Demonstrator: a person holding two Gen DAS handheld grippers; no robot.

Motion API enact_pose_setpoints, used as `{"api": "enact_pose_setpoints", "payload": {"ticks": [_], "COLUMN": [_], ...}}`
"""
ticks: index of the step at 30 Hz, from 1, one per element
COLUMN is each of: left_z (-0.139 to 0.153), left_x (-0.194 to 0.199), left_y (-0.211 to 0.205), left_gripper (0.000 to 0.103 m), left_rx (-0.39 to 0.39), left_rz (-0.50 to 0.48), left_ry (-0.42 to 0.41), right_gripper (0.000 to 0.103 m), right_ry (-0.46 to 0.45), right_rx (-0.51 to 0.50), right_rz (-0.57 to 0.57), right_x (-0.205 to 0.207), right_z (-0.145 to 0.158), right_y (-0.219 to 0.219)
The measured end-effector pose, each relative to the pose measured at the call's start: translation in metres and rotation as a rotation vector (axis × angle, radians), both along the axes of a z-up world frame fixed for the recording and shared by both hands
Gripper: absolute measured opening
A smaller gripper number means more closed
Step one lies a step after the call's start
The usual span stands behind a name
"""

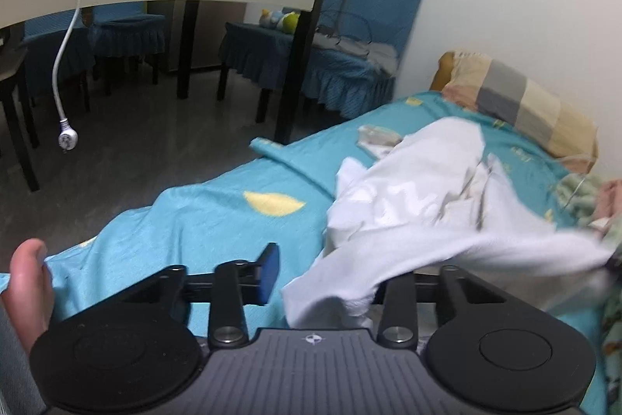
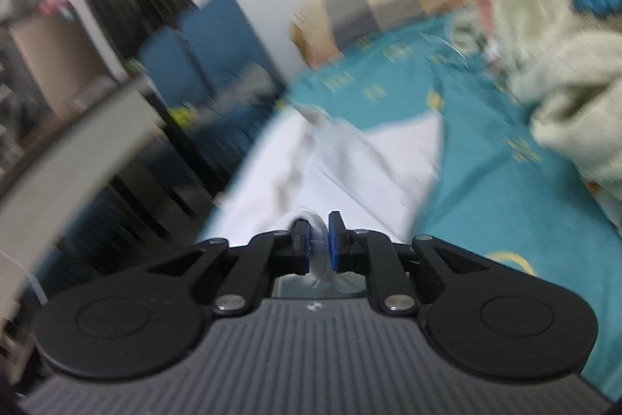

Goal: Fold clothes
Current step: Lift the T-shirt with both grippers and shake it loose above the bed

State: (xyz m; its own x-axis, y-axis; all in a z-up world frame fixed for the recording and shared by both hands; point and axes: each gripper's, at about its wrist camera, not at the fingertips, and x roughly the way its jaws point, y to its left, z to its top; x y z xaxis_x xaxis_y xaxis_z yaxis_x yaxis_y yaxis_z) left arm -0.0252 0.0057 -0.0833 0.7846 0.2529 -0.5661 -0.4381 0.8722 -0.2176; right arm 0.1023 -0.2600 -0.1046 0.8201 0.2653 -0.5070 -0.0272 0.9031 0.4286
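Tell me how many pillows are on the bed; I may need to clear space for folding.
1: a checked pillow at the bed's far end against the wall. The bunched green blanket could hide another.

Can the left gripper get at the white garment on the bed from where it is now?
Probably yes. The white garment already drapes over the left gripper's right side, hiding that finger, and nothing stands between them on the blue bedsheet.

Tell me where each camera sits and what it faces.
Left wrist: on the left tool, facing down along the bed at a white garment; a thumb shows.
Right wrist: on the right tool, its fingers pinching the garment's edge.
Shared: garment, bed, pillow, blue chairs.
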Motion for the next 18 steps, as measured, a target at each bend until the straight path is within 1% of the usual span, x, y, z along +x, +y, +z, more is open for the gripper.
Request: {"api": "enact_pose_setpoints", "payload": {"ticks": [1,2,3,6,10,13,16,18], "left_z": [0.003,0.005,0.006,0.006,0.006,0.006,0.006,0.005], "left_x": [0.0,0.001,0.003,0.006,0.007,0.008,0.008,0.009], "left_y": [0.001,0.003,0.005,0.012,0.02,0.023,0.024,0.024], "left_gripper": [0.025,0.023,0.022,0.019,0.019,0.018,0.018,0.018], "left_rx": [-0.004,-0.009,-0.018,-0.047,-0.074,-0.087,-0.089,-0.091], "left_rz": [-0.003,-0.005,-0.005,0.002,0.023,0.038,0.046,0.049], "left_ry": [-0.013,-0.024,-0.031,-0.033,-0.024,-0.022,-0.024,-0.021], "right_gripper": [0.019,0.026,0.031,0.032,0.031,0.031,0.032,0.032], "right_ry": [0.033,0.06,0.08,0.135,0.236,0.286,0.294,0.245], "right_rx": [-0.035,-0.066,-0.089,-0.145,-0.242,-0.302,-0.358,-0.354], "right_rz": [-0.009,-0.01,-0.005,0.015,0.066,0.106,0.132,0.117], "right_x": [0.003,0.006,0.008,0.013,0.015,0.012,0.007,0.005], "right_z": [-0.004,-0.008,-0.012,-0.024,-0.042,-0.05,-0.053,-0.047], "right_y": [0.002,0.005,0.008,0.018,0.032,0.041,0.051,0.052]}}
